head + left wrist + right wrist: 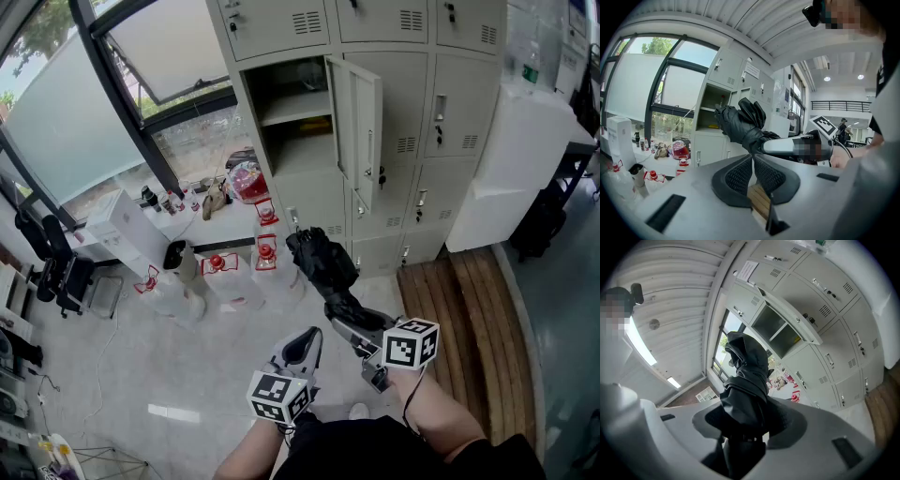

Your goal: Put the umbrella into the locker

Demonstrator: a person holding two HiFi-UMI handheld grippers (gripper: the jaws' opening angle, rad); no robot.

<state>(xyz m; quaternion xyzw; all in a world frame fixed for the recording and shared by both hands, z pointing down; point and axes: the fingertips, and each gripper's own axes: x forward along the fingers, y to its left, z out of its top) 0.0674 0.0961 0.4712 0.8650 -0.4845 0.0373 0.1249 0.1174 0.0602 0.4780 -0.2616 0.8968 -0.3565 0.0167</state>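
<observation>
Aiming at the locker bank (412,112): the open locker (300,150) is at its upper left, with the door (361,131) swung out from the locker's right edge. The umbrella (323,262), folded, hangs mid-air well short of the opening, tip toward it. My right gripper (349,323) clamps its near end; my left gripper (302,349) is closed on nothing. Advice: grip firm, enter left of the door edge, tip first, lay it under the shelf (295,108), then release.

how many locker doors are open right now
1. The door in the leftmost column stands swung out, baring a shelf inside. Every other door in view is shut. Lockers past the picture's edges may hide more.
</observation>
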